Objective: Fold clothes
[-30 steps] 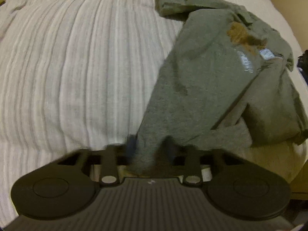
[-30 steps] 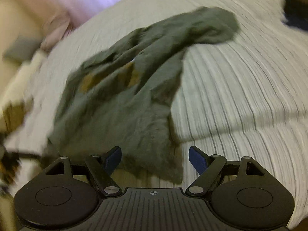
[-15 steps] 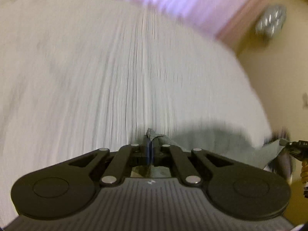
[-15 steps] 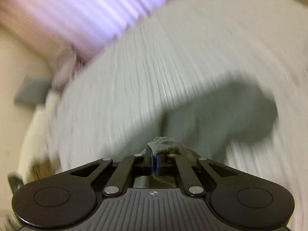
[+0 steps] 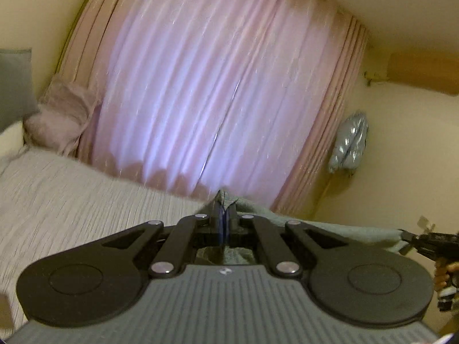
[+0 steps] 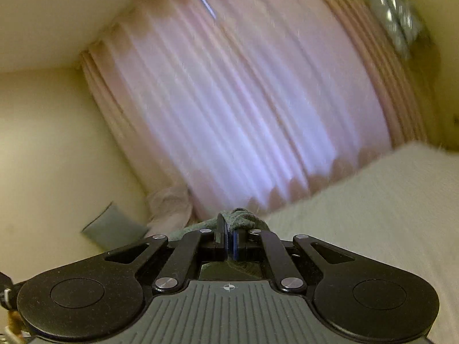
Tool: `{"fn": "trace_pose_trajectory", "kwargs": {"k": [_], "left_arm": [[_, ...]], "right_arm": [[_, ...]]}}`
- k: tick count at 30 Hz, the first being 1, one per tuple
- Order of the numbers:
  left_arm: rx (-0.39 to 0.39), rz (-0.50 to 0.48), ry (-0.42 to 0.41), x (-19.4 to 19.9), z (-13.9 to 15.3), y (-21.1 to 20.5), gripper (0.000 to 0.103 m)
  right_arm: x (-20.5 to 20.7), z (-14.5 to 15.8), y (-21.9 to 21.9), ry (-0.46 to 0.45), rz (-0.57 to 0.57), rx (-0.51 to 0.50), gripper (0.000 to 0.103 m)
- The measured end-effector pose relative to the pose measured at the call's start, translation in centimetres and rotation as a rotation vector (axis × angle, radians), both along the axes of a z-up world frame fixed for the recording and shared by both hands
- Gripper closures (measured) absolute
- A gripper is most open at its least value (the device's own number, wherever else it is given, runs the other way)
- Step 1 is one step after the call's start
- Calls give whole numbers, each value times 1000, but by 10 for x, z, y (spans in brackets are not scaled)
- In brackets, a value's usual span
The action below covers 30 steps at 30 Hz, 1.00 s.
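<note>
Both grippers hold a grey-green garment (image 5: 330,226) aloft above the striped bed (image 5: 71,200), its top edge stretched between them: the left gripper (image 5: 223,215) and the right gripper (image 6: 229,229) each have jaws pressed together on a bunch of cloth. This appears to be the lift-and-spread step (pink curtains (image 5: 218,86) hang beyond the bed); next, judging by this, comes lowering it flat onto the bed.

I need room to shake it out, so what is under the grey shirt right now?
Beyond the grey shirt, pinched by the left gripper and right gripper, lies the striped bed cover. Directly underneath is hidden by the grippers.
</note>
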<state>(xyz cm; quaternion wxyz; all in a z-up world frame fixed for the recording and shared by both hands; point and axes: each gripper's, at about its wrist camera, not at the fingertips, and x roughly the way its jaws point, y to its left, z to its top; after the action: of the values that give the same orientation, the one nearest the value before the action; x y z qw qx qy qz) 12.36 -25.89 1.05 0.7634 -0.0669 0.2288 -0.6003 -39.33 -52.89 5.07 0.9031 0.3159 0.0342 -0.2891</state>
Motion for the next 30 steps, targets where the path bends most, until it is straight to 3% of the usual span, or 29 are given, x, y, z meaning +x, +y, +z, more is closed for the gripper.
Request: {"fn": "trace_pose_trajectory", "kwargs": {"k": [3,6,9,12,16,18,20,21,23,26,30], "left_arm": [[123,10,49,-17,-50,38,103],[306,31,137,-37,-128,72,103],[503,46,247,-56,-213,108,103],[677,53,339,-75,-297,142,103],[872,52,338,-95,-383,162,102],[902,70,319,-98,-397,169,99],[897,84,321,-97,-398,176,93],[880,87,333,-94,-395,179,89],[845,100,355,-87,-388,184,74],[798,111,383,-90,-377,188,63],[777,91,416,-97,-384,188,57]], "right_arm": [[-9,-49,17,76,54,108,101],[-21,-120,46,189,85,253,101],[-45,-212,80,301,92,455,101],[-64,-306,113,455,84,592,101],[-84,-407,135,565,31,725,100],[-94,-428,143,559,8,744,97],[-102,-429,147,556,-18,717,35],[-104,-422,150,554,-30,688,30],[-105,-413,156,518,-31,666,30],[-113,-414,160,458,-34,667,30],[-108,-426,163,419,-8,649,30]]}}
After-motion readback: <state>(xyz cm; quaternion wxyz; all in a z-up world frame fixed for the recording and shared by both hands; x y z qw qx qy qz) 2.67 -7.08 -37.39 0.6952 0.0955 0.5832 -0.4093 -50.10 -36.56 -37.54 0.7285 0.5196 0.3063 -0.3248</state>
